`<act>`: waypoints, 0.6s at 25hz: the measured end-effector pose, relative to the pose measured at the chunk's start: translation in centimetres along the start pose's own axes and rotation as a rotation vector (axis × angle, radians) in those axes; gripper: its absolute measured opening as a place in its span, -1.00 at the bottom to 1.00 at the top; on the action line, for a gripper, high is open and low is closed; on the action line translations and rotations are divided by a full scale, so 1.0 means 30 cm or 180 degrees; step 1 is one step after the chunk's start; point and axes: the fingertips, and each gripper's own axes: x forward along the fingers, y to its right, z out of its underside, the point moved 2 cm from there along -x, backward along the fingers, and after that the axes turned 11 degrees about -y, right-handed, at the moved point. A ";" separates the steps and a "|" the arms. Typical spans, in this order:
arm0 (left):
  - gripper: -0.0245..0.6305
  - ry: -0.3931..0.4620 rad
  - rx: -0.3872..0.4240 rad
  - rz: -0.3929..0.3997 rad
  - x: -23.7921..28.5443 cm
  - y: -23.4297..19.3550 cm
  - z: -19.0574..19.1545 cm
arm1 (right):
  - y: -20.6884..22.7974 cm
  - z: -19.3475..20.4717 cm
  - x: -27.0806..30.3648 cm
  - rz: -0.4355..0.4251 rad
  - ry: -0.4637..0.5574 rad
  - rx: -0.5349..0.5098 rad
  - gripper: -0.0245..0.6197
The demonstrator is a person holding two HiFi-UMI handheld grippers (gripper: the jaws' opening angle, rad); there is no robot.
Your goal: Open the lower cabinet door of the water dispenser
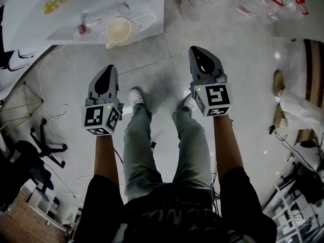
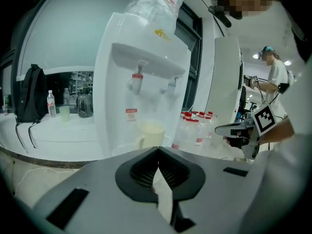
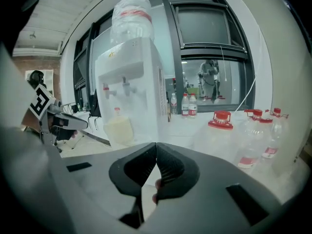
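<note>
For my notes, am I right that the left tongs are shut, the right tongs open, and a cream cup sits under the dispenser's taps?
Not quite: the right tongs are shut too, empty, as the right gripper view shows. The left tongs are shut, and the cream cup does sit under the taps of the dispenser.

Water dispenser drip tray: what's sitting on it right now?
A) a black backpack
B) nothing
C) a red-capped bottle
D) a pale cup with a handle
D: the head view shows a pale cup with a handle standing on the drip tray of the water dispenser.
</note>
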 end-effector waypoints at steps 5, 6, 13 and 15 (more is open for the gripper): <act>-0.89 0.0002 -0.0001 -0.0014 0.104 -0.023 0.115 | 0.024 0.120 0.112 -0.0014 0.0000 -0.0039 -0.88; -0.89 0.0001 0.0001 -0.0020 0.127 -0.029 0.137 | 0.029 0.136 0.137 -0.0019 0.0025 -0.0045 -0.88; -0.89 0.0026 0.0022 -0.0030 0.296 -0.086 0.263 | 0.054 0.240 0.329 -0.0088 0.0026 -0.0131 -0.88; -0.89 0.0040 0.0028 -0.0051 0.347 -0.103 0.292 | 0.064 0.265 0.384 -0.0102 0.0064 -0.0146 -0.88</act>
